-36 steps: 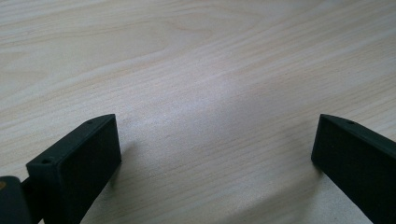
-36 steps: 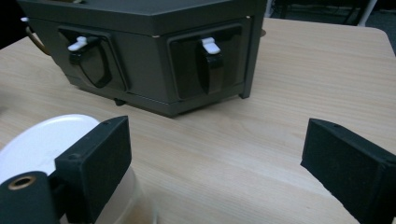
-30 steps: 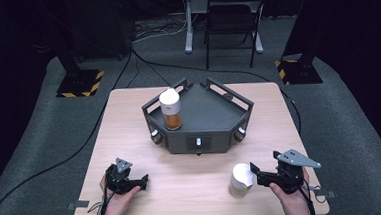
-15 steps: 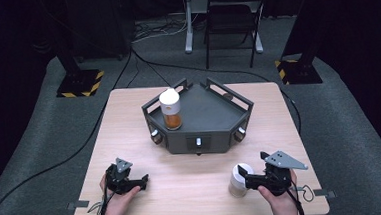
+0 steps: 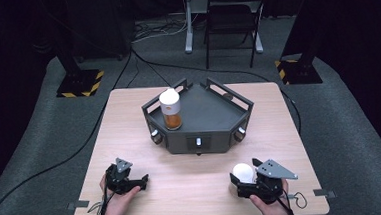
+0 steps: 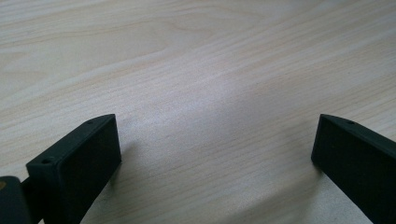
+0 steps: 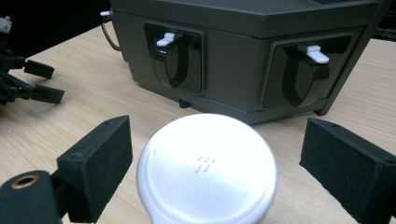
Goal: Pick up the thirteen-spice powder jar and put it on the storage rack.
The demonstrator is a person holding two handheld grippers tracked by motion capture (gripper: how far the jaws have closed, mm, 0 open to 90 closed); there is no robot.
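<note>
Open counter ahead of left jaws; right jaws hemmed in.

Between and beyond the left gripper's (image 5: 144, 180) jaws, bare counter (image 6: 196, 70), nothing in the way. Between the right gripper's (image 7: 212, 161) jaws, a white-capped jar (image 7: 208, 170), gaps on both sides, pads not touching. Just beyond, the dark tray's (image 7: 243, 70) front wall blocking any straight push forward.

white-lidded jar (image 7: 207, 169) cut off below, contents hidden

- The surface (image 5: 193, 182) looks like pale wood with a fine grain and a smooth, faintly shiny finish.
- The white lid (image 7: 208, 170) looks like smooth satin plastic.
- The fingers (image 7: 100, 163) are black, with matt, finely rough pads.
- The dark grey tray (image 5: 215, 136) looks like matt plastic.
</note>
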